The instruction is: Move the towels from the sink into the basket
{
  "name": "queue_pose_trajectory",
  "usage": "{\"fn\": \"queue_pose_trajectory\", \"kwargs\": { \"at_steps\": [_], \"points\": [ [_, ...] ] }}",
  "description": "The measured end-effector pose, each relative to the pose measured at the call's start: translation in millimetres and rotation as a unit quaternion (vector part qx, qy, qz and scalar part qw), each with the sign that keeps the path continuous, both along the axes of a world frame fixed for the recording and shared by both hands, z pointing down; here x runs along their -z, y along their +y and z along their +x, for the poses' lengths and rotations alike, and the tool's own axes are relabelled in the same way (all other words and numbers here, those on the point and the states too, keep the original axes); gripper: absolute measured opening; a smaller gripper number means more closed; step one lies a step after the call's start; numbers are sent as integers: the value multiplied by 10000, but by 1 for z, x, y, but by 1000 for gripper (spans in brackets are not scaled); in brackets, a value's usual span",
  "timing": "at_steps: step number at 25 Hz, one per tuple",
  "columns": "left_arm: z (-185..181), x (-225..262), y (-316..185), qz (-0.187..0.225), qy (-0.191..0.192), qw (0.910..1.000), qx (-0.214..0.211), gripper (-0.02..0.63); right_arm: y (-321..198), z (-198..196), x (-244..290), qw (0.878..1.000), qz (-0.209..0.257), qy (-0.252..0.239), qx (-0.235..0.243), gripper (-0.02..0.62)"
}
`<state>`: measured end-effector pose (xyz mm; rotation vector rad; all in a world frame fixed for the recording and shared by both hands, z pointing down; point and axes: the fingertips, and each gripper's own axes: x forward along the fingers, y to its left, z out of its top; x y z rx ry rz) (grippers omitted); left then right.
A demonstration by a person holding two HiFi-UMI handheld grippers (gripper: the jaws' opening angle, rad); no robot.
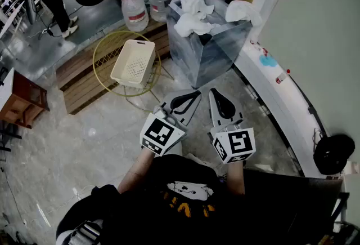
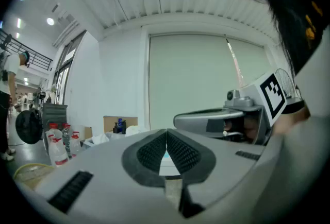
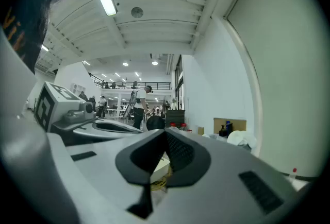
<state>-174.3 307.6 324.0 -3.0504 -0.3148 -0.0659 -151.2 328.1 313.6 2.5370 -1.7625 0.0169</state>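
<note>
White towels (image 1: 194,16) piled in the grey sink (image 1: 216,52), upper centre of head view; one more hangs over its right corner. All well apart from both tongs, nothing touching. Cream basket (image 1: 134,62) on a yellow wire stand (image 1: 106,47) left of the sink, empty as far as visible. Left gripper (image 1: 187,100) and right gripper (image 1: 223,104) sit side by side at lower centre, close to the person's torso, level, tips toward the sink. Both pairs of jaws pressed together, nothing between them. Water bottles (image 1: 135,8) behind the basket.
</note>
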Motion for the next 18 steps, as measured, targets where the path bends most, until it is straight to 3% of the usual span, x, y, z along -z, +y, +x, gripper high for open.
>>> {"fn": "queue_pose_trajectory", "kwargs": {
  "at_steps": [4,11,18],
  "points": [
    [1,-3,4,118,-51,9999,16,8,4,1,-1,10000,61,-42,-36,5],
    [5,-6,7,-123,-94,9999,9,8,5,6,-6,9998,107,-159,65,6],
    [17,-7,-2,-51,-198,9998,75,8,-6,18,-6,9989,260,-338,191,6]
  ]
}}
